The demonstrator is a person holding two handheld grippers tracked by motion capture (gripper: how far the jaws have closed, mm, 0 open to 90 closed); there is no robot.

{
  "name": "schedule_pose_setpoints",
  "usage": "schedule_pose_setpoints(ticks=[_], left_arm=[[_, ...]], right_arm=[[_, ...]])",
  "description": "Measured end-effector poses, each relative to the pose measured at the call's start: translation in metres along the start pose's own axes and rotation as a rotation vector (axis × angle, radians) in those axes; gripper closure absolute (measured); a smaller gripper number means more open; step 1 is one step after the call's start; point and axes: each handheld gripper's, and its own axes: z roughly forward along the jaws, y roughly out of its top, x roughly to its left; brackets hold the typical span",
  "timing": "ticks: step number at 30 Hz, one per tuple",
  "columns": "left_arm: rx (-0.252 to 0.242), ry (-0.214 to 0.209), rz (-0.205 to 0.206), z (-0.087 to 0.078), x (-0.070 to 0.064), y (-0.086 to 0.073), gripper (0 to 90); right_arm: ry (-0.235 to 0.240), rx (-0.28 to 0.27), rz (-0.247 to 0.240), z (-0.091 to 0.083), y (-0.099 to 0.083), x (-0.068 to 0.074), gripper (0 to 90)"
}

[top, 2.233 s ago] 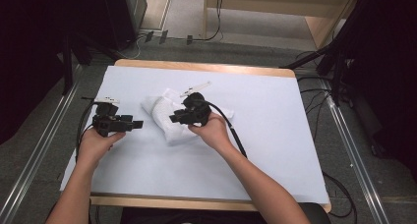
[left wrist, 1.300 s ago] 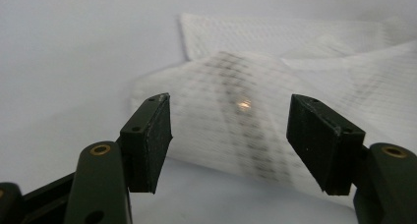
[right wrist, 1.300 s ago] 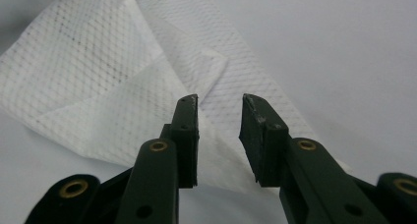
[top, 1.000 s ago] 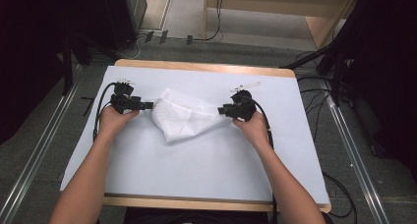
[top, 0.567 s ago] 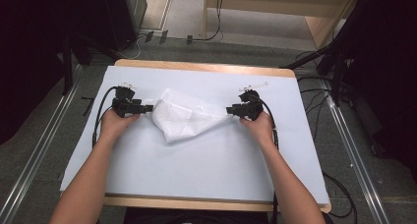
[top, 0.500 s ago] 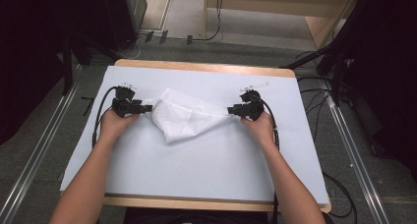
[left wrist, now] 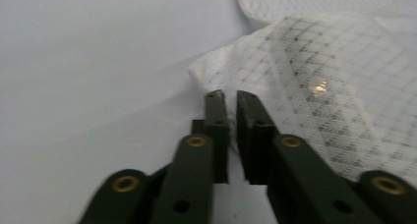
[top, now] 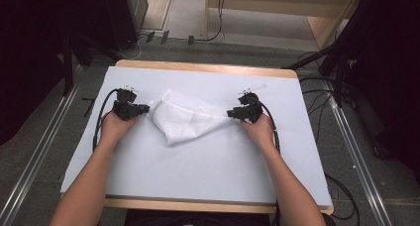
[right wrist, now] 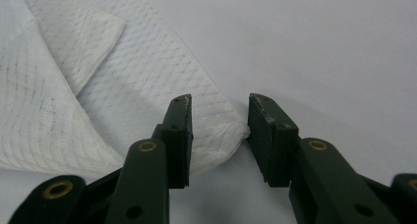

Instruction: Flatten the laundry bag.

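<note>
High view: white cloth lies on the pale table, toward the far middle, drawn out sideways between two hands. Left gripper sits at the cloth's left corner, right gripper at its right corner. The two are well apart, arms spread, which looks meant to pull the cloth flat along one edge. The near part of the cloth hangs down in a folded point, so it is not yet square; a flap lies doubled over the middle. Cables trail back from each gripper along the wrists.

Left gripper view: jaws pressed nearly together, only a thin slit between them, tips at the cloth's corner. Whether any fabric is caught in that slit I cannot tell; the corner reaches just to the tips. The woven grid of the cloth fills the upper right, lifted slightly off the table, which suggests tension from this side.

Right gripper view: jaws spread, the cloth's corner lying between them on the table, close to the right jaw and not pinched. My read: this side is either about to close on the corner or has let it down flat. A folded-over layer shows at upper left, still to be opened.
</note>
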Motion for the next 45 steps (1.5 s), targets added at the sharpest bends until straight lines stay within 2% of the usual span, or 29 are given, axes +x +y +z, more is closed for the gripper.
schedule_pose_setpoints(ticks=[2, 5, 10, 13, 19, 23, 30, 36, 37, 40, 43, 45], left_arm=[[0.006, -0.019, -0.003, 0.0, 0.0, 0.0, 89.5], [0.011, -0.045, -0.015, 0.0, 0.001, 0.0, 90.0], [0.01, -0.085, -0.056, 0.001, 0.002, 0.001, 90.0], [0.008, -0.098, -0.041, -0.001, -0.002, 0.002, 90.0], [-0.03, -0.129, -0.036, -0.014, -0.007, 0.006, 90.0], [-0.064, -0.148, -0.032, -0.027, -0.012, 0.008, 90.0], [-0.124, -0.186, -0.012, -0.05, -0.023, 0.009, 90.0], [-0.162, -0.224, -0.024, -0.064, -0.031, 0.006, 90.0], [-0.172, -0.241, -0.029, -0.066, -0.032, 0.006, 90.0], [-0.182, -0.27, -0.026, -0.071, -0.039, 0.003, 90.0], [-0.18, -0.276, -0.001, -0.078, -0.05, -0.002, 90.0], [-0.176, -0.294, 0.005, -0.081, -0.057, -0.007, 90.0]], right_arm=[[-0.01, 0.005, -0.002, 0.0, -0.001, 0.003, 71.7], [-0.014, 0.003, -0.005, 0.0, -0.002, 0.003, 75.4], [-0.009, -0.007, -0.003, 0.0, -0.004, 0.0, 86.1], [0.006, 0.002, 0.008, 0.0, -0.004, -0.002, 89.8], [0.0, 0.006, 0.001, -0.002, -0.002, -0.002, 90.0], [-0.011, -0.001, 0.021, -0.006, -0.002, -0.007, 90.0], [-0.029, -0.02, 0.064, -0.016, -0.004, -0.024, 90.0], [-0.048, -0.033, 0.109, -0.026, -0.008, -0.043, 90.0], [-0.053, -0.038, 0.112, -0.026, -0.008, -0.045, 90.0], [-0.06, -0.037, 0.109, -0.028, -0.008, -0.048, 90.0], [-0.07, -0.039, 0.111, -0.031, -0.009, -0.054, 90.0], [-0.07, -0.04, 0.106, -0.032, -0.009, -0.056, 90.0]])
